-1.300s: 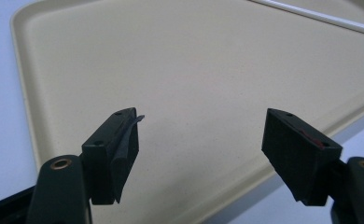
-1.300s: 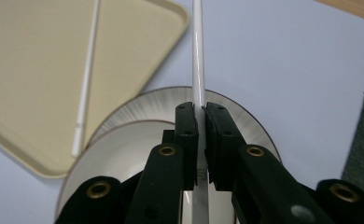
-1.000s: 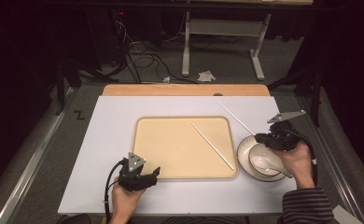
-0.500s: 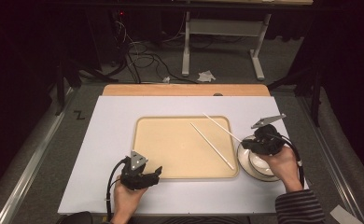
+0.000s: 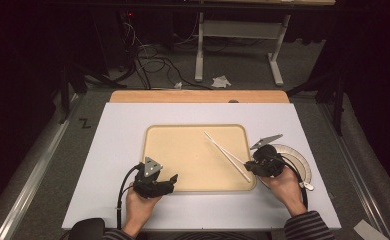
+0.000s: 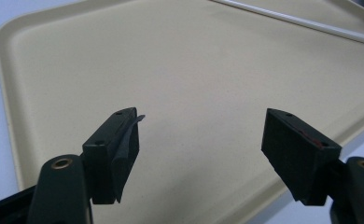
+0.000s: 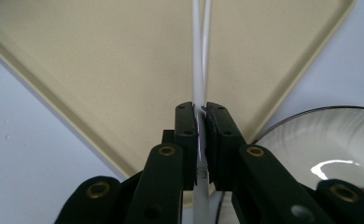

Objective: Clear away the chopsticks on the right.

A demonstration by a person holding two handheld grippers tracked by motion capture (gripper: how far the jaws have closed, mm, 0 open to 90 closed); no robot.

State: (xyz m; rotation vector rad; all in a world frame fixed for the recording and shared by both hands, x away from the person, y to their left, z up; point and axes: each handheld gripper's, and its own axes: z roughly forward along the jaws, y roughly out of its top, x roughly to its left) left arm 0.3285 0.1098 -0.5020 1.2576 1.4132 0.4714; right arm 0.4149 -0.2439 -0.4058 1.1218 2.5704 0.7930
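Chopsticks (image 7: 198, 56) sit clamped in right gripper (image 7: 201, 109) over tray (image 5: 173, 150)'s right edge; lower level before releasing; left gripper (image 6: 201, 135) gapes empty.

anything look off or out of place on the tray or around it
Nothing looks spilled or damaged. The white chopsticks lie slanted across the right part of the beige tray, one end clamped in the right hand-held gripper by the plate. The left hand-held gripper is open and empty over the tray's near edge.
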